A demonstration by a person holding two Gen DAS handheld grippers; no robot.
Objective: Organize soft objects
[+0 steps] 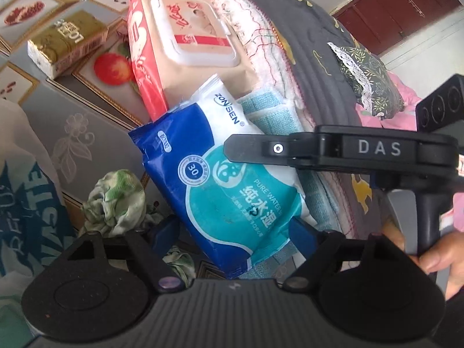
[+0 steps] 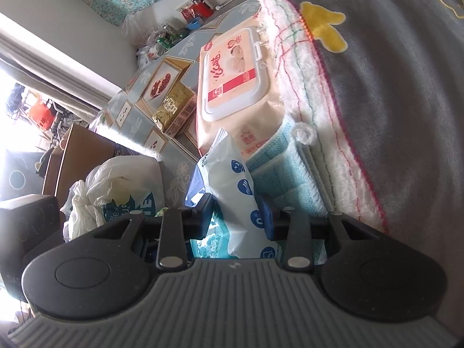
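Observation:
A blue and teal wet-wipe pack lies slanted over the table edge, against a folded light-blue towel. My left gripper is open, its blue pads flanking the pack's near end without squeezing it. My right gripper is shut on the same pack, seen edge-on between its pads. In the left wrist view the right gripper reaches in from the right across the pack's upper part. A large pink wipes pack lies just beyond it.
A white-and-pink towel and a grey quilted blanket are stacked on the right. A gold tissue pack sits on the patterned tablecloth. A crumpled green-white cloth and plastic bags lie below the table edge. A hand holds the right gripper.

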